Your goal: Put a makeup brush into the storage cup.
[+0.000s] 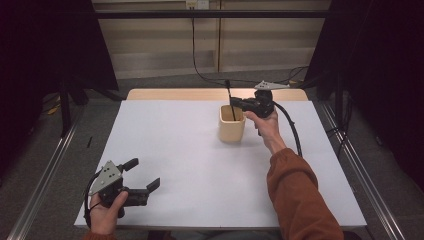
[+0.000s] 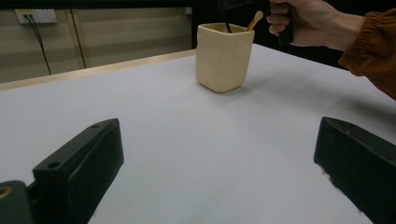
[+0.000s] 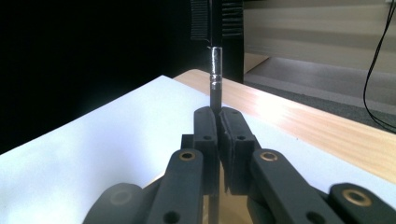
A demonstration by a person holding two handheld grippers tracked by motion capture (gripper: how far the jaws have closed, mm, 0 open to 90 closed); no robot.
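Note:
A beige cup (image 1: 232,124) stands on the white table top (image 1: 190,165), right of centre toward the back. My right gripper (image 1: 233,103) hovers just above its rim, shut on a thin black utensil (image 1: 230,100) that stands upright with its lower end inside the cup. In the right gripper view the jaws (image 3: 217,116) pinch the utensil's shaft (image 3: 215,74) below a silver band and a ridged black head. A wooden stick (image 2: 255,20) also leans in the cup (image 2: 220,57). My left gripper (image 1: 143,173) rests open near the front left corner, nothing between its jaws (image 2: 219,135).
A wooden strip (image 1: 200,94) runs along the table's far edge. Metal rails (image 1: 45,175) flank the table on both sides. A black cable (image 1: 200,70) hangs from a wall socket behind. The right forearm in an orange sleeve (image 1: 297,200) crosses the table's right half.

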